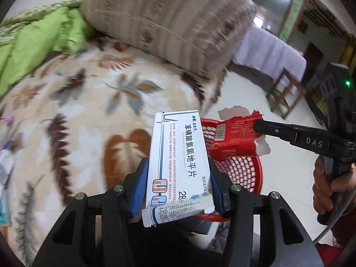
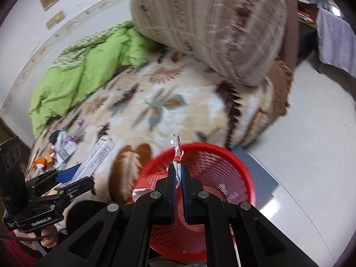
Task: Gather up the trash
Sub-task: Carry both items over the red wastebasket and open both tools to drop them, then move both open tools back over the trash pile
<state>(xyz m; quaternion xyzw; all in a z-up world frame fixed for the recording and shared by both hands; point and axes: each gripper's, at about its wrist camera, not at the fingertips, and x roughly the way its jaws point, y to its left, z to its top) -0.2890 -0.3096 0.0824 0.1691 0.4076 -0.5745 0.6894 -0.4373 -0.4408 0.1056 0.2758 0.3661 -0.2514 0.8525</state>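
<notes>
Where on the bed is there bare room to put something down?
The leaf-patterned blanket is bare between the green quilt, striped pillow and red basket. It is crowded at the litter pile below the quilt.

white medicine box (image 1: 178, 166) upright (end torn) | torn red wrapper (image 1: 235, 138) over red mesh basket (image 2: 222, 162); both pinched

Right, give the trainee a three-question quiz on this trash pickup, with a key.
1. True or false: the left gripper holds a white medicine box.
2. What does the right gripper pinch? A) torn red wrapper B) green quilt C) pillow
3. Fill in: the red mesh ___ stands on the floor beside the bed.

Key: 1 true; 2 A; 3 basket
</notes>
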